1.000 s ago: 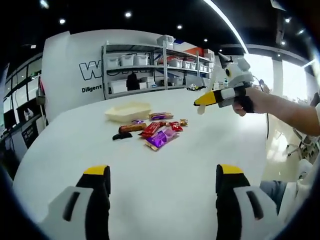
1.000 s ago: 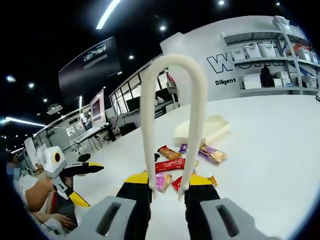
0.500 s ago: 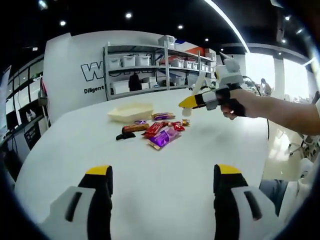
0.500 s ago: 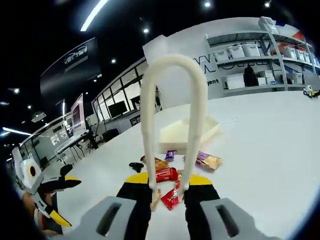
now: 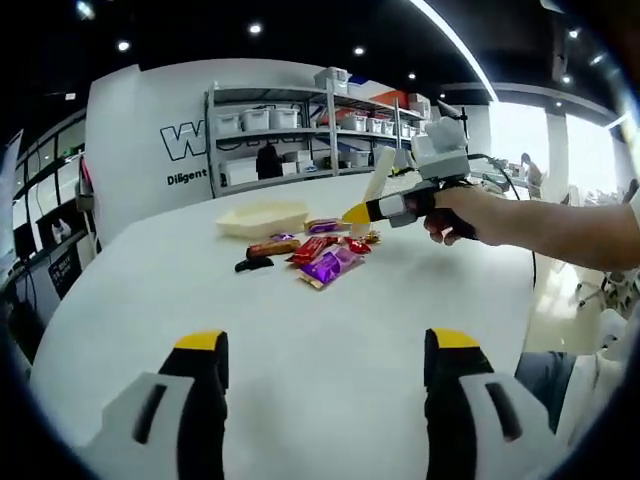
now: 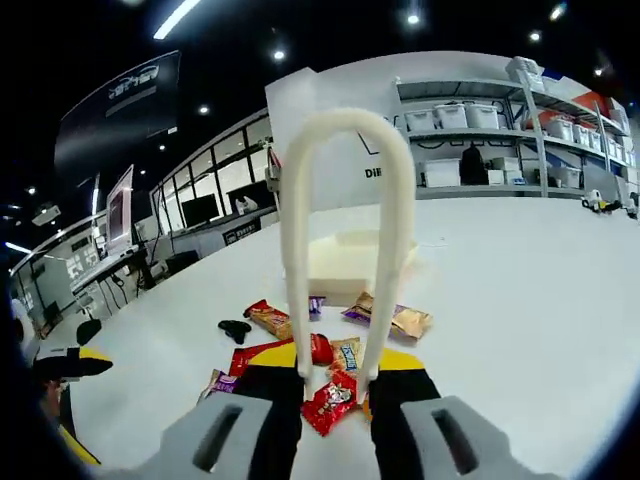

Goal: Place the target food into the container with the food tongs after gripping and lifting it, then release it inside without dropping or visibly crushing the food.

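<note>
seen from the left gripper view: a broad white round table [image 5: 330,330], bare across its near half. at 12 o'clock beyond it, a grey metal shelving rack [image 5: 300,135] stacked with pale storage bins, backed by a white wall with dark lettering.

left gripper [image 5: 322,350] low at 6 o'clock, yellow-tipped jaws set wide apart above bare tabletop, nothing between them.

right gripper [image 5: 368,212] entering from 3 o'clock, held in a person's hand [image 5: 455,212], reaching over the far side of the snack pile.

in the right gripper view, right gripper [image 6: 335,362] with jaws drawn in against the two arms of cream food tongs [image 6: 345,240]. tongs shaped like a tall upside-down u, arms running near parallel with a gap between the tips, tips hanging just above a small red wrapped snack [image 6: 330,400]; pinching nothing, contact with the wrapper not clear.

cream shallow container [image 6: 350,265] at 12 o'clock behind the tongs, just beyond the pile, on the table.

loose pile of wrapped snacks between container and gripper: a long red bar [image 6: 268,353] at 9 o'clock of the tips, a brown-orange bar [image 6: 268,318] further back, a gold and purple packet [image 6: 392,319] at 1 o'clock. a small black object [image 6: 236,328] at the pile's 10 o'clock edge.
</note>
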{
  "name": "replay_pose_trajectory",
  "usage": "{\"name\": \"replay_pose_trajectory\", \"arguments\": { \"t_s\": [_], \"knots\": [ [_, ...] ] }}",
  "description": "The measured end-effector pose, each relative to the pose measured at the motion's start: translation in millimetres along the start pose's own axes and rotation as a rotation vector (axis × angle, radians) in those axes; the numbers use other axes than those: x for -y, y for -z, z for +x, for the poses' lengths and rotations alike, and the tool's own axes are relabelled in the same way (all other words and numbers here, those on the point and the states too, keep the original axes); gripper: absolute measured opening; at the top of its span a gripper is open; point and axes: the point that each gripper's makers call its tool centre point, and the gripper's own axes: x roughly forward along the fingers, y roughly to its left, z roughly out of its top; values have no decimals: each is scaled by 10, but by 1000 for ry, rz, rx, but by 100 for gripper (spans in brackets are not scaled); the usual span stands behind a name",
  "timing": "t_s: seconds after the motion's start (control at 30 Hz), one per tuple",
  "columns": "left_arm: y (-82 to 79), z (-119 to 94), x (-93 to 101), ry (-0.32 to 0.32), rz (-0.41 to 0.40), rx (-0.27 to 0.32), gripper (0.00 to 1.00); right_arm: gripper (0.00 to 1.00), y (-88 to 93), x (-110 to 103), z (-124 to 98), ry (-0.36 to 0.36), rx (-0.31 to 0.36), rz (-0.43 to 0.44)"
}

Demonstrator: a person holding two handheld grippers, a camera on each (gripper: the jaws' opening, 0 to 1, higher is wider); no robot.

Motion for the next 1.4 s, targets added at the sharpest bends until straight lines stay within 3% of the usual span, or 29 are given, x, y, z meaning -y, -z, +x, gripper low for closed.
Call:
{"name": "replay_pose_trajectory", "arguments": {
  "t_s": [0.1, 0.27, 0.33, 0.57, 0.9, 1.03, 1.23, 1.33, 1.4],
  "knots": [
    [5, -24, -2, 6, -5, 1, 77, 19, 11, -14, 32, 9, 0, 2],
    [12, -36, -40, 0, -6, -1, 76, 19, 19, -38, 33, 16, -8, -68],
    [3, -37, -47, 0, -1, 0, 75, 20, 21, -44, -1, 14, -14, -115],
    [-11, -24, -28, 2, -9, -1, 74, 20, 48, -1, -108, -9, -27, -142],
    [12, -49, -1, 4, -9, -7, 72, 20, 0, 181, -294, 24, -13, -112],
    [11, -45, 12, 6, -3, -7, 71, 20, -11, 190, -289, 28, -2, -19],
    [5, -55, 18, 3, 4, -10, 71, 21, 116, 88, -208, 65, -9, -42],
    [4, -67, -1, -2, 12, -10, 71, 21, 124, 139, -212, 124, 3, -86],
    [12, -80, -18, -6, 14, -14, 71, 21, 126, 123, -209, 115, 12, -65]
  ]
}}
